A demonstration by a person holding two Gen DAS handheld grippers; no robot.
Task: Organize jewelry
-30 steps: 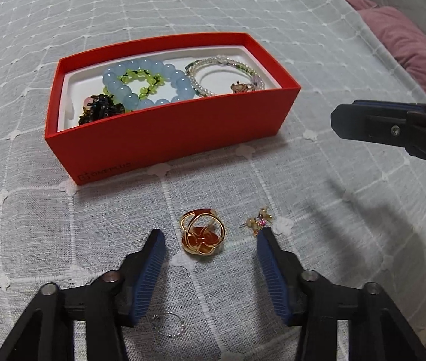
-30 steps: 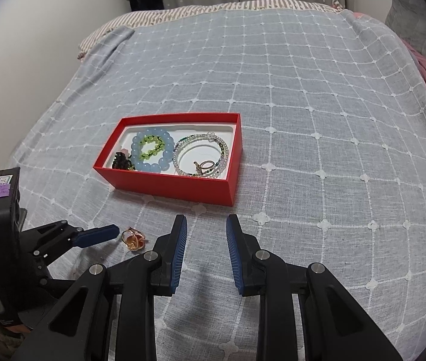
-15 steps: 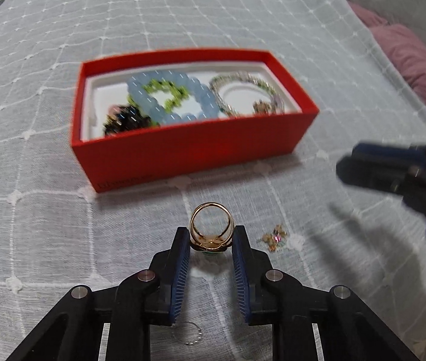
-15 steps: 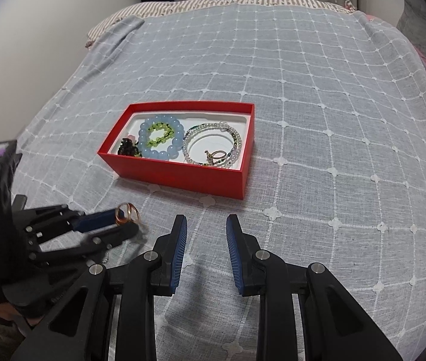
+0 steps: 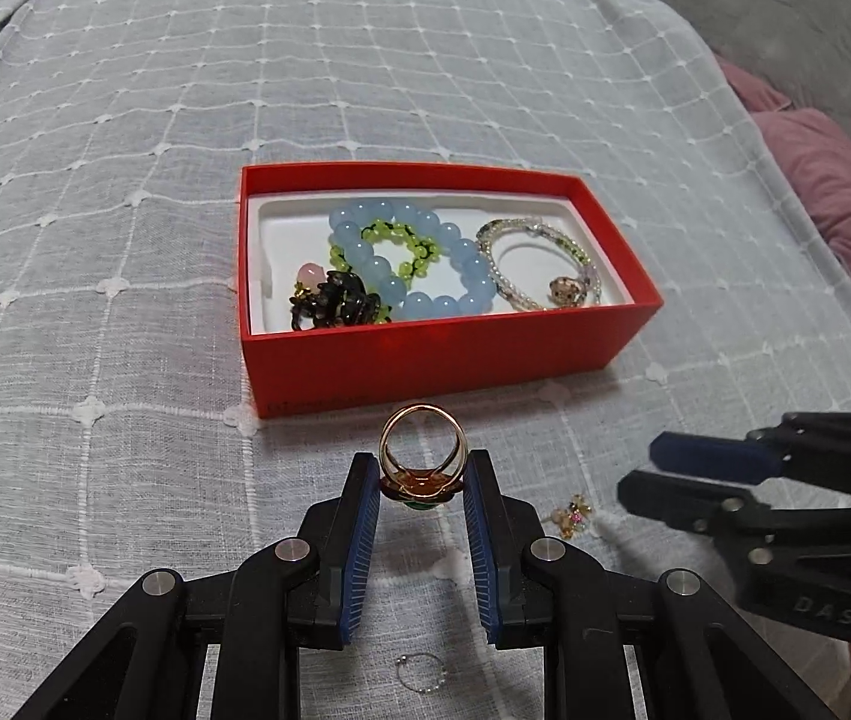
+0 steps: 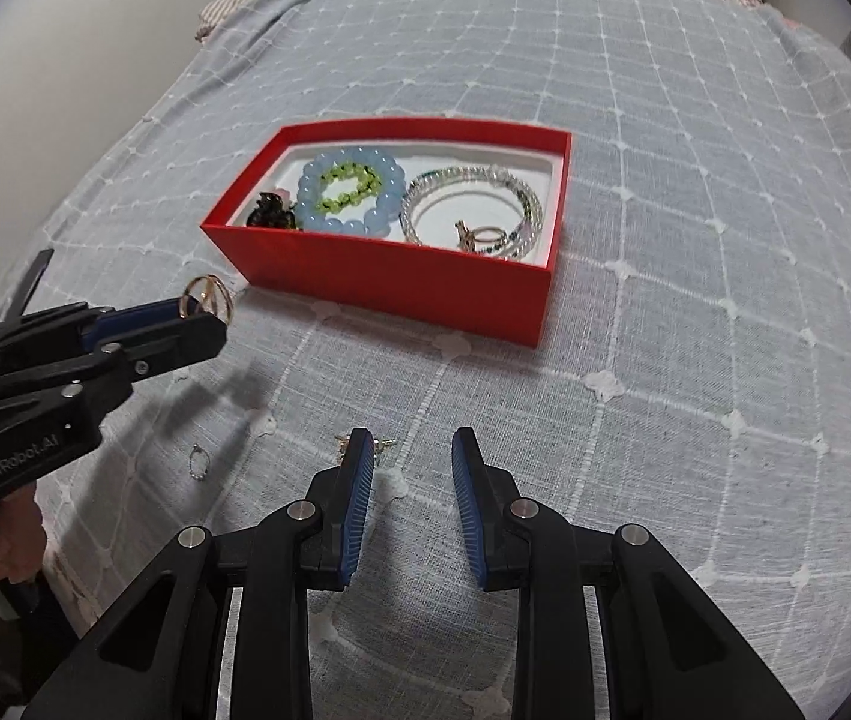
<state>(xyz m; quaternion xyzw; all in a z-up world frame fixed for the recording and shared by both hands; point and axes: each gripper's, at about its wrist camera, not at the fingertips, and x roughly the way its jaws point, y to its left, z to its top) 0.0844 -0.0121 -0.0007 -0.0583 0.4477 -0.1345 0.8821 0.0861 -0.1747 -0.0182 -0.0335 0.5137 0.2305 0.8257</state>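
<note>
My left gripper [image 5: 422,471] is shut on a gold ring [image 5: 422,450] and holds it above the bedspread, just in front of the red box [image 5: 425,372]. The ring also shows in the right wrist view [image 6: 206,294]. The box [image 6: 389,291] holds a blue bead bracelet [image 5: 461,276], a green bead bracelet [image 5: 389,246], a clear bead bracelet [image 5: 536,252] and a black piece [image 5: 335,300]. My right gripper [image 6: 412,459] is open and empty, low over the bedspread. A small gold earring [image 5: 572,516] lies by its left finger [image 6: 359,462]. A thin silver hoop [image 5: 422,672] lies below my left gripper.
A grey checked bedspread [image 6: 695,240] covers the bed. Pink pillows [image 5: 833,180] and a grey cushion [image 5: 785,12] lie at the right. A wall [image 6: 65,30] runs along the bed's left side.
My left gripper closed on the gold ring and lifted it off the bedspread toward the box. My right gripper moved down and left toward the small earring.
</note>
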